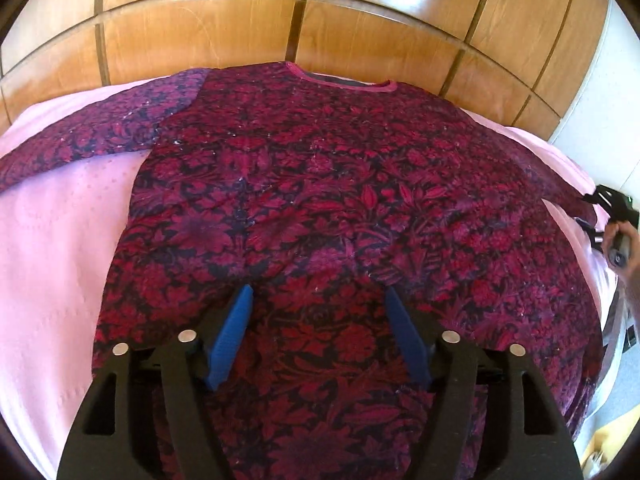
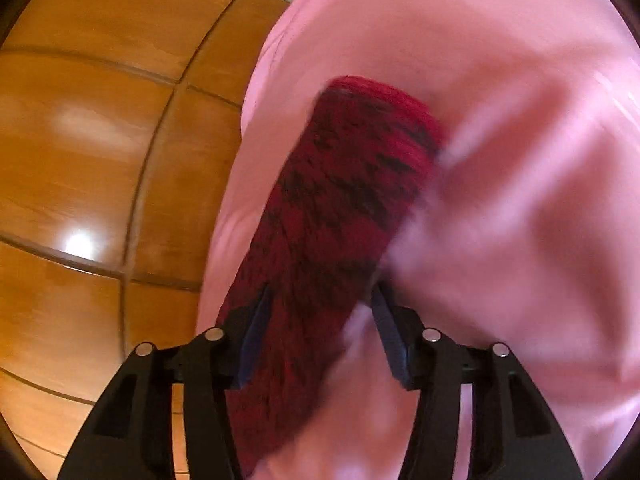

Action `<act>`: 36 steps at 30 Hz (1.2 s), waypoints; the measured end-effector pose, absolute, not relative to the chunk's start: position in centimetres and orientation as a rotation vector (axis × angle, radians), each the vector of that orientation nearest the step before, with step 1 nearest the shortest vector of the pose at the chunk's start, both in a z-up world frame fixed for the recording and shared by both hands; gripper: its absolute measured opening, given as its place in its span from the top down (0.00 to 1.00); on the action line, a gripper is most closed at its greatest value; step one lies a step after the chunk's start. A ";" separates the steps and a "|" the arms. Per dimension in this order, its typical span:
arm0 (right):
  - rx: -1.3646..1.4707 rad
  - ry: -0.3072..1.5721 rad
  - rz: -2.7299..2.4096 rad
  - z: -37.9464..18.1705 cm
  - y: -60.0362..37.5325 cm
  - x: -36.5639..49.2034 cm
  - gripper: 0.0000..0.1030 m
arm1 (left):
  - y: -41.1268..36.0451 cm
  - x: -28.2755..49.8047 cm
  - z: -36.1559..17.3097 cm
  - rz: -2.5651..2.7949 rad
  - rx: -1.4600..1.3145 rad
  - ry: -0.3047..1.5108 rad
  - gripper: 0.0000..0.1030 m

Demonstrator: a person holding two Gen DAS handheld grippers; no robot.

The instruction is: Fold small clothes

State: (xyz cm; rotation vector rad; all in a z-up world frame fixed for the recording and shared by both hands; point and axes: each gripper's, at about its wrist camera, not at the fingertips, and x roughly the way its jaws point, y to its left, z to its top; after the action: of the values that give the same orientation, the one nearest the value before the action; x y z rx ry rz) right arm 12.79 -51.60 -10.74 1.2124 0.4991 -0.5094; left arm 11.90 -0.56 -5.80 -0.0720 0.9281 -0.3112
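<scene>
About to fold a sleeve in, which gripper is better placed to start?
Right. The right gripper already straddles a sleeve; the left gripper hangs open over the top mid-body.

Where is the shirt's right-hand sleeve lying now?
In the right wrist view the sleeve lies on the pink bedsheet, between the right gripper fingers, near the wooden headboard.

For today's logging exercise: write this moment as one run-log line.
garment: floral top flat on pink sheet | left gripper: open above hem | right gripper: open around sleeve | fold: not begun

Red-black floral shirt (image 1: 340, 208) (pink sheet (image 1: 60, 220))
</scene>
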 end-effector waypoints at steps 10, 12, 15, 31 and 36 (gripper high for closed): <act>0.784 0.512 -0.302 -1.7 -42.7 19.1 0.86 | -0.6 11.8 -5.9 -0.323 -0.085 0.917 0.29; 0.743 0.527 -0.228 -1.3 -40.3 20.2 0.86 | -0.4 11.9 -5.8 -0.329 -0.104 0.921 0.29; 0.641 0.580 -0.118 -1.0 -34.7 22.7 0.86 | 0.2 12.1 -5.4 -0.332 -0.150 0.935 0.29; 0.230 0.837 0.163 -6.6 -11.9 30.2 0.56 | 4.0 14.6 -3.8 -0.370 -0.457 0.982 0.55; 0.256 0.753 0.219 -5.4 -12.4 24.8 0.13 | 3.6 17.2 -2.7 -0.396 -0.531 0.977 0.55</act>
State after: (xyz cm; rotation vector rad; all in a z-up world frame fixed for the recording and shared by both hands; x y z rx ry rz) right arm 24.83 -12.44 -5.39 0.2557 0.7528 0.2190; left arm 17.24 3.58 -2.69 -0.5309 0.9770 -0.3957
